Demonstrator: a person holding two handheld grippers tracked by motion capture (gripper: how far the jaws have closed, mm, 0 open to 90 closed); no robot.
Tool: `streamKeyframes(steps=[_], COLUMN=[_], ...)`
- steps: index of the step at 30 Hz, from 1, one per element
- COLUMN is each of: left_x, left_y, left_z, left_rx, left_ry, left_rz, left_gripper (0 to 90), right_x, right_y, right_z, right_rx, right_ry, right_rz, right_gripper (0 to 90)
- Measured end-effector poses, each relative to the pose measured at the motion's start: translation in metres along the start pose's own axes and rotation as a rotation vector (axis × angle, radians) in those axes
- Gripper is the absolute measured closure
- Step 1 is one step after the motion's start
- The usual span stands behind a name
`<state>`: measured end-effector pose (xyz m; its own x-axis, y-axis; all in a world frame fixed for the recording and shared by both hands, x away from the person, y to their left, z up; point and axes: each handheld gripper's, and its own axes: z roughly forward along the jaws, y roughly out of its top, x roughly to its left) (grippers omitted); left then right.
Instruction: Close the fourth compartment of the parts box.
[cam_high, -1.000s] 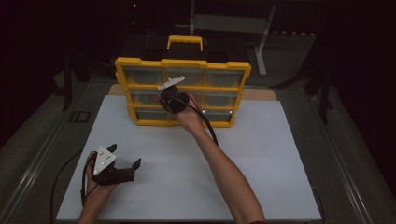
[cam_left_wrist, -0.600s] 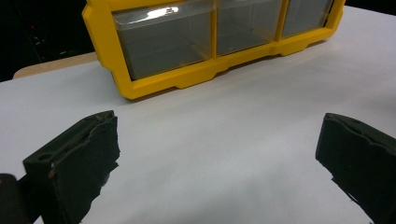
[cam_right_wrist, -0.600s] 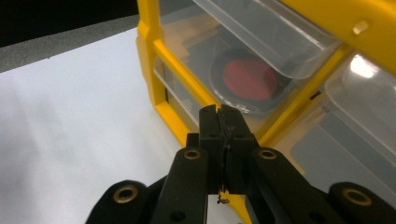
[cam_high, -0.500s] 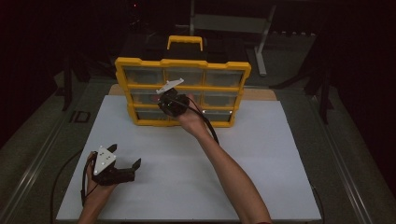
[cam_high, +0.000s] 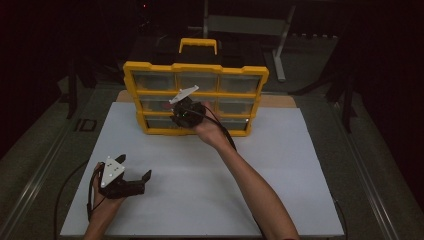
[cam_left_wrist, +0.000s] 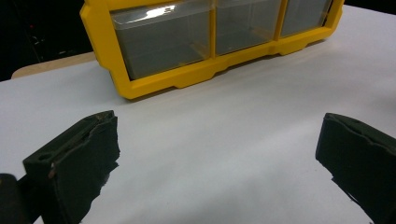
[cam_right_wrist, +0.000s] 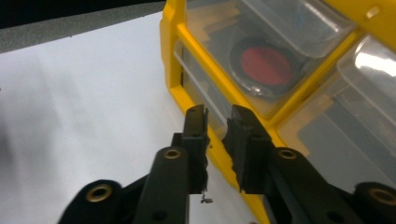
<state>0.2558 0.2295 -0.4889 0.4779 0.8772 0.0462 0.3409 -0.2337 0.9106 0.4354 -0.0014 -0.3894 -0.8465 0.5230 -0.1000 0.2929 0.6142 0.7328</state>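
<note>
Little has shifted since the earlier frames: the right tool (cam_high: 176, 116) sits at the same spot against the yellow organiser (cam_high: 196, 70), and its jaws have just been opening a crack, with nothing between them. The white desk (cam_high: 300, 165) carries the organiser upright at its far edge, near the middle, handle up. Its yellow frame holds three rows of clear drawers, some holding dim contents; one middle-row drawer holds a black ring with a red centre (cam_right_wrist: 264, 63). In the right tool's own view the two black jaws stand slightly apart, just in front of the lower left drawer (cam_right_wrist: 198, 91), right at its clear front lip.

I judge the step in hand to be pulling that drawer out. To do it well, the jaws should close on the lip itself, not the yellow rail, and the pull should run straight along the drawer's slide so the case does not tip forward.

The left tool (cam_high: 142, 181) rests near the desk's near left corner, jaws wide apart and empty.
</note>
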Motion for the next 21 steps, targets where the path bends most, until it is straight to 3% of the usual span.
streamKeyframes(steps=[13, 16, 18, 20, 21], left_x=[0.000, 0.000, 0.000, 0.000, 0.000], left_y=[0.000, 0.000, 0.000, 0.000, 0.000], left_z=[0.000, 0.000, 0.000, 0.000, 0.000], left_rx=[-0.001, -0.001, -0.001, -0.002, -0.002], left_ry=[0.001, 0.001, 0.001, 0.001, 0.002], left_rz=[-0.001, -0.002, -0.002, 0.000, -0.001], left_gripper=[0.1, 0.1, 0.1, 0.1, 0.1], right_x=[0.001, 0.001, 0.001, 0.001, 0.001], right_y=[-0.013, -0.018, -0.019, -0.025, -0.027], right_z=[-0.014, -0.019, -0.021, -0.028, -0.031], right_rx=[0.010, 0.007, 0.003, 0.002, -0.002], right_ry=[0.067, 0.069, 0.062, 0.056, 0.054], right_rz=[-0.008, -0.008, -0.008, -0.004, -0.006], right_gripper=[39.2, 28.7, 28.7, 18.6, 18.4])
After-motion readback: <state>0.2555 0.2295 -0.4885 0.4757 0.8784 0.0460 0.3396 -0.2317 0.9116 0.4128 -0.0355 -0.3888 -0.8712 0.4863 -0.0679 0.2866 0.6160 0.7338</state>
